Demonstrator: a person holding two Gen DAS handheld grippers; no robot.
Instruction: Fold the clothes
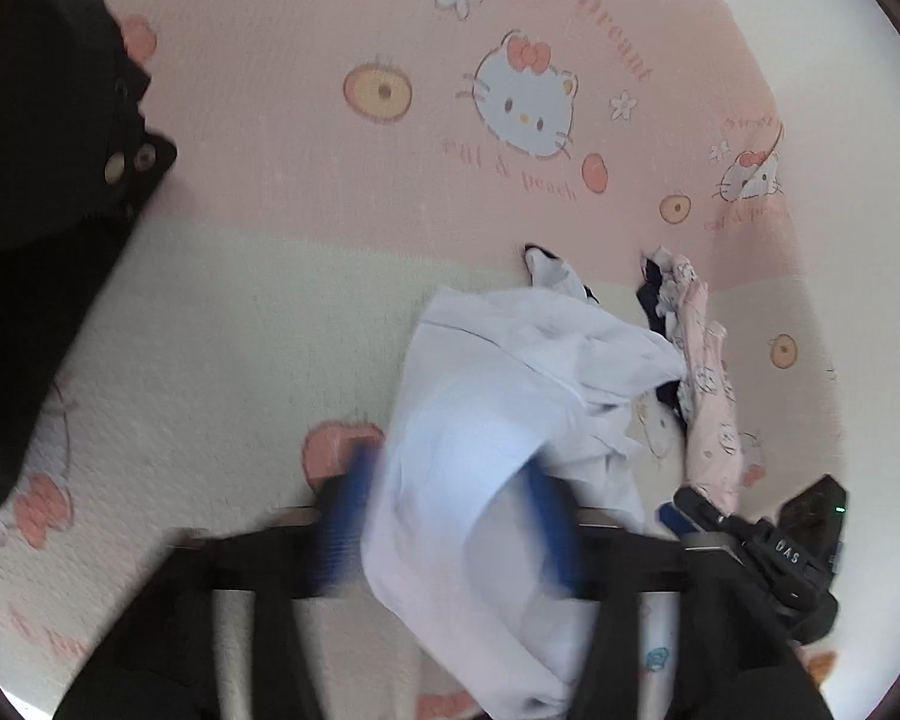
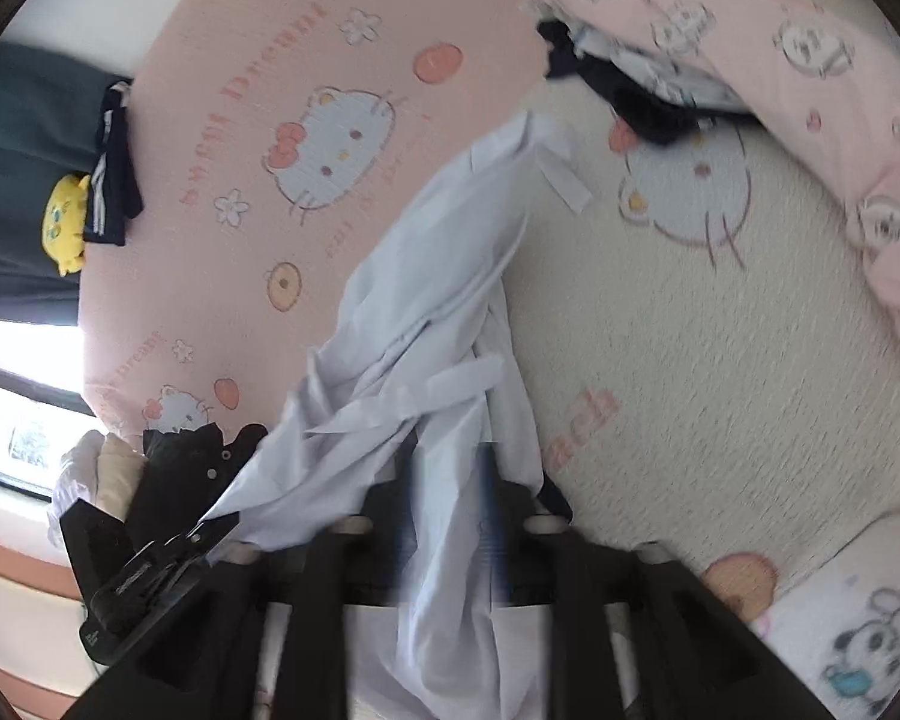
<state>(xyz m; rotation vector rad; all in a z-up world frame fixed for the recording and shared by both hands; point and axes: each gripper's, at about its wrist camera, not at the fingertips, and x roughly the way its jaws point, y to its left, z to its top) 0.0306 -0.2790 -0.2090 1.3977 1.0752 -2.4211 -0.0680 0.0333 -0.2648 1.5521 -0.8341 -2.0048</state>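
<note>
A pale blue-white shirt [image 1: 510,396] hangs crumpled above the bed. My left gripper [image 1: 450,516] is shut on its lower part, the blue fingers [image 1: 345,516] blurred on either side of the cloth. In the right wrist view the same shirt [image 2: 426,324] stretches from the bed down into my right gripper [image 2: 450,516], which is shut on it. The right gripper also shows in the left wrist view [image 1: 762,546]; the left gripper shows in the right wrist view [image 2: 168,540].
The bed sheet [image 1: 330,120] is pink and cream with cat prints. A pink printed garment [image 1: 708,384] and a dark garment [image 2: 642,102] lie beside the shirt. Black clothing [image 1: 42,180] lies at the left. A folded white printed piece [image 2: 858,642] lies at the right.
</note>
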